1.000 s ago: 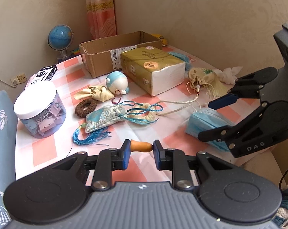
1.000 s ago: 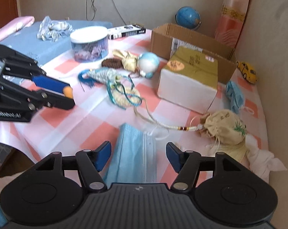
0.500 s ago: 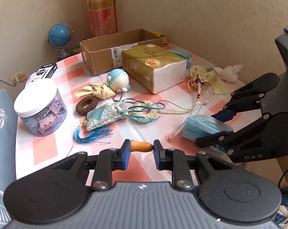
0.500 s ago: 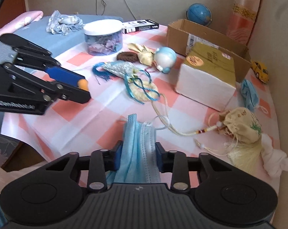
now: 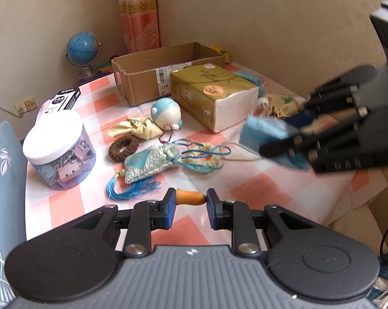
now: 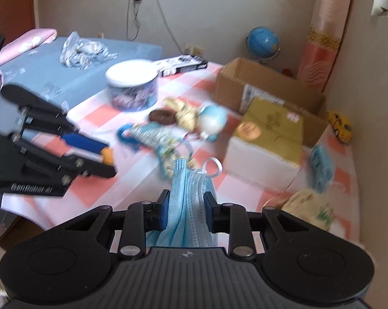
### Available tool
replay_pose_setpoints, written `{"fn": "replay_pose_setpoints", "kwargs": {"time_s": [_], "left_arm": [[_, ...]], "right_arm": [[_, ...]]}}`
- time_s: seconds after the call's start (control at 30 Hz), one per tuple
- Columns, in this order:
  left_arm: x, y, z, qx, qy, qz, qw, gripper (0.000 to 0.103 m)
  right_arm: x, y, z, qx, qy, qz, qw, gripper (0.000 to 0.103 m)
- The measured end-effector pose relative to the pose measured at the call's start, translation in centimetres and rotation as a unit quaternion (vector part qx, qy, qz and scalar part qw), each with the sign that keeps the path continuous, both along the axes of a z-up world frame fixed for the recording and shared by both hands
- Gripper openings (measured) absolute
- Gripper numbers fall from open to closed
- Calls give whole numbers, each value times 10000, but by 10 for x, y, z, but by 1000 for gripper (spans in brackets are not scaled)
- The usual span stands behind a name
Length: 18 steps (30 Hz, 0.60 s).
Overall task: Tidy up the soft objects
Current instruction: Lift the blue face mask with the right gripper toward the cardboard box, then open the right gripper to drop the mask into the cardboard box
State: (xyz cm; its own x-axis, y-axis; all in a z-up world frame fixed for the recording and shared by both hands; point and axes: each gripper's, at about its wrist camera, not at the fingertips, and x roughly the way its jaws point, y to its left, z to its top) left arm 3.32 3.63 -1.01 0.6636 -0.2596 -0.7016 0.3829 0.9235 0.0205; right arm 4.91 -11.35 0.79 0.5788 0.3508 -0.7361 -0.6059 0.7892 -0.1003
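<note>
My right gripper (image 6: 186, 206) is shut on a light blue face mask (image 6: 187, 200), which hangs bunched between its pads above the checked tablecloth (image 6: 96, 188). The left wrist view shows that gripper (image 5: 284, 139) at the right, with the mask (image 5: 261, 128) lifted off the table. My left gripper (image 5: 190, 198) is shut on a small orange piece (image 5: 190, 197) near the table's front edge. Soft items lie mid-table: a blue patterned sachet with tassel (image 5: 150, 159), a brown scrunchie (image 5: 123, 148), a cream pouch (image 5: 134, 128) and a drawstring bag (image 5: 281, 104). A second mask (image 6: 321, 167) lies by the wall.
An open cardboard box (image 5: 142, 77) stands at the back, with a tissue pack (image 5: 212, 90) in front of it. A white-lidded jar of clips (image 5: 57, 149) is on the left. A round blue-white toy (image 5: 165, 113), a globe (image 5: 83, 47) and a yellow toy car (image 6: 340, 128) are also there.
My right gripper has shut on the blue mask and lifted it off the table. The left gripper has stayed put, still holding the orange piece.
</note>
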Motion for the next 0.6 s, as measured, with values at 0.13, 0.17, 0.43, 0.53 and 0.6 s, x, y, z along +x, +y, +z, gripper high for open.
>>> {"fn": "replay_pose_setpoints", "kwargs": {"time_s": [0.13, 0.17, 0.43, 0.53, 0.6], "left_arm": [[9, 1, 4, -51, -37, 0, 10000, 24], [12, 1, 5, -70, -44, 5, 10000, 24], [34, 5, 9, -115, -45, 57, 9999, 24], [41, 7, 8, -129, -20, 100, 9999, 24], [45, 9, 8, -140, -3, 134, 9998, 24]], "right_arm": [[29, -7, 18, 36, -207, -183, 9996, 31], [37, -8, 22, 41, -260, -226, 9994, 31], [131, -26, 52, 111, -650, -734, 9951, 32], [172, -33, 58, 233, -589, -921, 9937, 32], [198, -34, 58, 264, -559, -1023, 9928, 32]]}}
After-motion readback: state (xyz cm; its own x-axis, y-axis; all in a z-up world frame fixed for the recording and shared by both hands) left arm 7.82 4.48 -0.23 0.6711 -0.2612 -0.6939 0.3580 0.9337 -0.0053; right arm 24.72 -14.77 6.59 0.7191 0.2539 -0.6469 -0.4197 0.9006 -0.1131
